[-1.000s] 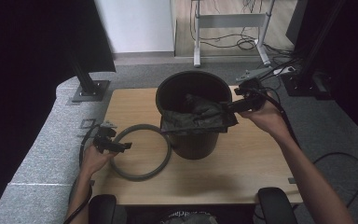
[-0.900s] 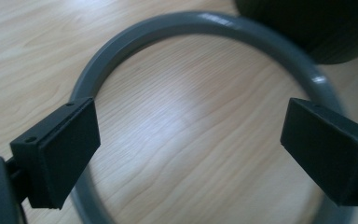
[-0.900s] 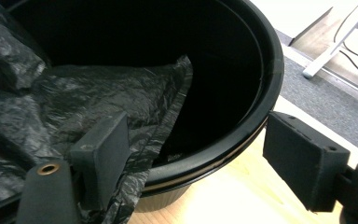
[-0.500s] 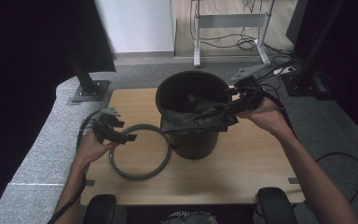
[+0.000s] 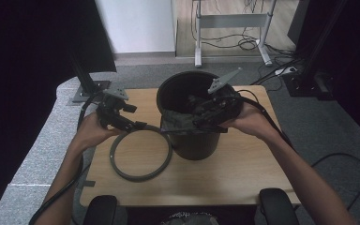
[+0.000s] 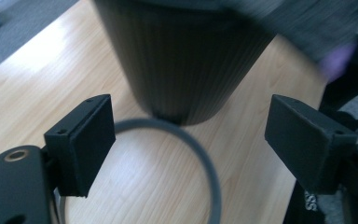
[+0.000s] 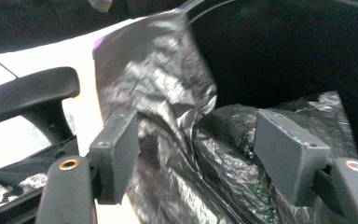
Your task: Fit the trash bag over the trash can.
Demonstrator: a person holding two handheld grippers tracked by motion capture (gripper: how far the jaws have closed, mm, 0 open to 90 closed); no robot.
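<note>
Lifted off the table since the earlier frame, the left gripper (image 5: 138, 125) now hangs above the grey ring (image 5: 141, 153).
Its jaws, just narrowing, gape empty; the right gripper (image 7: 196, 140), narrowing too, straddles the black bag (image 7: 177, 154) at the bin (image 5: 192, 140) rim without pinching it.

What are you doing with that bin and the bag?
A person is lining a black bin with a black bag. The right gripper is at the rim with the bag between its closing fingers. The left gripper is open and empty above a grey ring lying on the table.
</note>
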